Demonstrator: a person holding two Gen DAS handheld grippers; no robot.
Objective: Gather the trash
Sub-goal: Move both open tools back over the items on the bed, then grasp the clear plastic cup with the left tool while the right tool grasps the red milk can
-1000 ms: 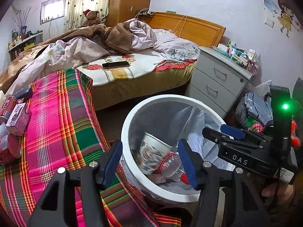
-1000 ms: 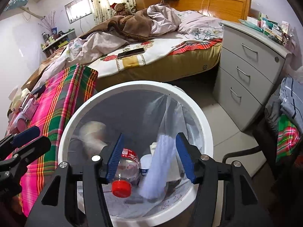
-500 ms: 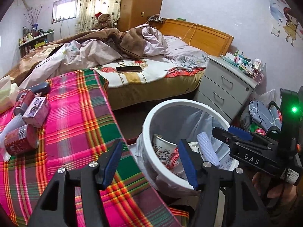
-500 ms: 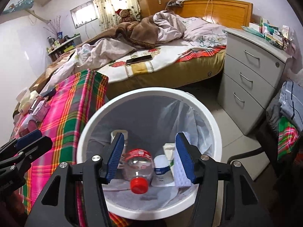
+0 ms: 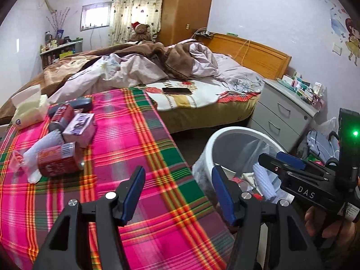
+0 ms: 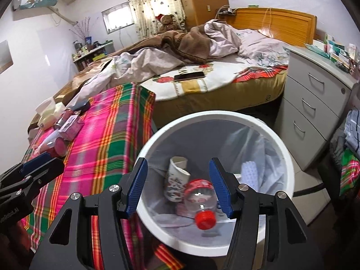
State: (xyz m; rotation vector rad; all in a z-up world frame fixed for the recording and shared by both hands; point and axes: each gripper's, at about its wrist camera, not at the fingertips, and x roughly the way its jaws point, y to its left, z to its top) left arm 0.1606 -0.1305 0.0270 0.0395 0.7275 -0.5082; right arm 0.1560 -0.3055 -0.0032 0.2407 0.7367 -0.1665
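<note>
A white trash bin (image 6: 284, 157) with a clear liner stands beside the plaid-covered table (image 5: 139, 139). In it lie a printed paper cup (image 6: 176, 177), a clear bottle with a red cap (image 6: 200, 199) and a white foam piece (image 6: 249, 173). My right gripper (image 6: 178, 185) is open and empty just above the bin. My left gripper (image 5: 177, 193) is open and empty over the table's right edge, next to the bin (image 5: 210, 144). On the table's left lie a red can (image 5: 59, 159), a purple box (image 5: 79, 129), a second can (image 5: 60, 117) and white wrapping (image 5: 42, 144).
A tissue box (image 5: 29, 110) sits at the table's far left. The unmade bed (image 5: 180, 74) with a phone (image 5: 176, 90) lies behind. A grey drawer unit (image 5: 283, 117) stands right of the bin, with clothes piled (image 5: 319, 141) beside it.
Both grippers have drawn back and swung left, away from the bin toward the table. The foam piece and cup have settled in the bin. Both stay open.
</note>
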